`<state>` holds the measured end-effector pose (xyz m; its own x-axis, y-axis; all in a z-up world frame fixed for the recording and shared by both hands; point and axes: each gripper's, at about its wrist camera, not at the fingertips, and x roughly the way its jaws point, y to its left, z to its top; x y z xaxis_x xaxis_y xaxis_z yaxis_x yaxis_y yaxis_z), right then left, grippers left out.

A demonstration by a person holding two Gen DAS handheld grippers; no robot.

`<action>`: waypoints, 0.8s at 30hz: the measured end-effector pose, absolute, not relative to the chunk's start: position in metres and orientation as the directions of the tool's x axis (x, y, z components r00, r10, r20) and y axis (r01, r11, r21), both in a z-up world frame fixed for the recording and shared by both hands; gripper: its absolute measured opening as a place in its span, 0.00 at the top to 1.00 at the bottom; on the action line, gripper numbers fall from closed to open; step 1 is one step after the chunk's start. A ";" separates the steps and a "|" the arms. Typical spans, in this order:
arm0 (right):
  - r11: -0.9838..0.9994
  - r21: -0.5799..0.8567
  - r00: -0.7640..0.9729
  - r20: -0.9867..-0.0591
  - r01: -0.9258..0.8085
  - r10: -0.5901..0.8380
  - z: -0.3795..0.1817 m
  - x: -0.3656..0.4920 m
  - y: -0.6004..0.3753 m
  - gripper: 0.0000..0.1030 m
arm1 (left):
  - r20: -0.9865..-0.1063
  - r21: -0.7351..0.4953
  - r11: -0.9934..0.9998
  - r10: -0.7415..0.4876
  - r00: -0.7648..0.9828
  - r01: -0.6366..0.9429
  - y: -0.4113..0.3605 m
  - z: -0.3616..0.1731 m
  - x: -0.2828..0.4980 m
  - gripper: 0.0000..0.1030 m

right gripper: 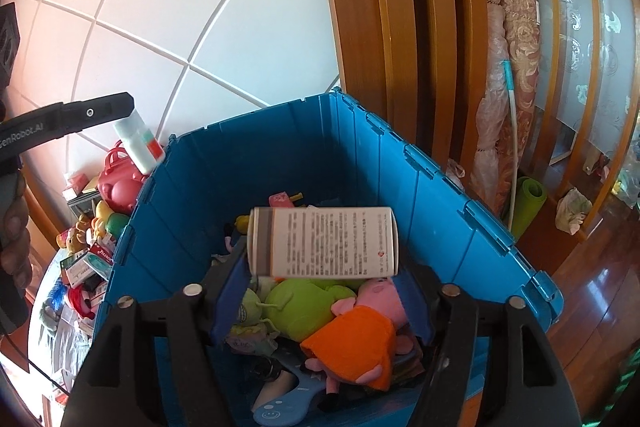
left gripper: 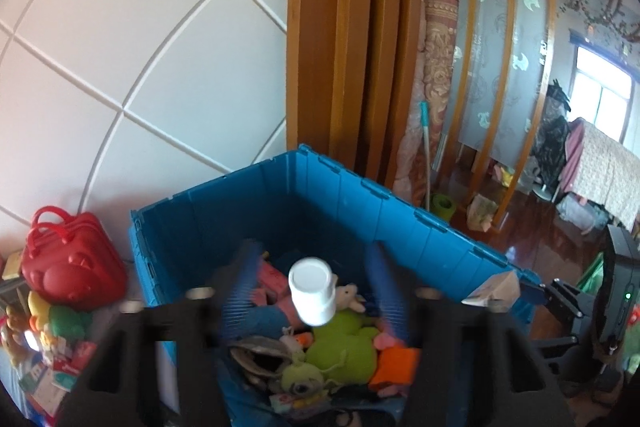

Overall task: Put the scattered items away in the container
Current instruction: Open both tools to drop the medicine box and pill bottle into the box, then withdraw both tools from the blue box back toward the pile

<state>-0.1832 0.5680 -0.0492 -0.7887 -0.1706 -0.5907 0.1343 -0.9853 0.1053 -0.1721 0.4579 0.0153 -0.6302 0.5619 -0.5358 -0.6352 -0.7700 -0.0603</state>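
A blue plastic bin [left gripper: 360, 183] [right gripper: 400, 147] stands by the white wall, holding a green plush [right gripper: 304, 303], a pink pig plush in an orange dress [right gripper: 360, 339] and other small items. Over the bin my left gripper [left gripper: 313, 247] is open; a white capped bottle [left gripper: 311, 291] hangs between its blurred blue fingers with a gap on each side. The right wrist view shows that bottle [right gripper: 138, 141] at the tip of a left finger [right gripper: 100, 111]. My right gripper [right gripper: 322, 255] is open above the bin, and a white printed box [right gripper: 324, 241] lies crosswise, blurred, between its fingers.
A red bear-shaped bag [left gripper: 68, 267] and several loose toys and small boxes [right gripper: 84, 251] lie left of the bin. Wooden slats [left gripper: 352, 47], a rolled carpet [right gripper: 516, 47], a mop handle [right gripper: 514, 147] and a green mat roll [right gripper: 528, 203] stand behind and right.
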 end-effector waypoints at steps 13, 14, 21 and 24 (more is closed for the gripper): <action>-0.978 0.128 -0.795 -0.570 0.164 -0.207 -0.043 -0.186 0.550 0.00 | -0.531 -0.040 -0.836 0.482 -0.697 -0.548 0.414 0.010 -0.173 0.01; -0.977 0.124 -0.797 -0.565 0.172 -0.212 -0.041 -0.185 0.546 0.00 | -0.531 -0.034 -0.843 0.471 -0.705 -0.537 0.408 0.010 -0.172 0.01; -0.971 0.119 -0.801 -0.550 0.205 -0.237 -0.035 -0.174 0.512 0.00 | -0.530 -0.014 -0.878 0.412 -0.742 -0.478 0.362 0.008 -0.159 0.01; -0.969 0.116 -0.797 -0.551 0.220 -0.247 -0.033 -0.166 0.494 0.00 | -0.523 -0.006 -0.891 0.390 -0.757 -0.455 0.336 0.007 -0.150 0.01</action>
<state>-0.1661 0.4936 -0.0327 -0.7973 -0.2469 -0.5508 0.2200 -0.9686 0.1158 -0.1502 0.3356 0.0069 -0.7574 0.3905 -0.5233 -0.4548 -0.8906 -0.0062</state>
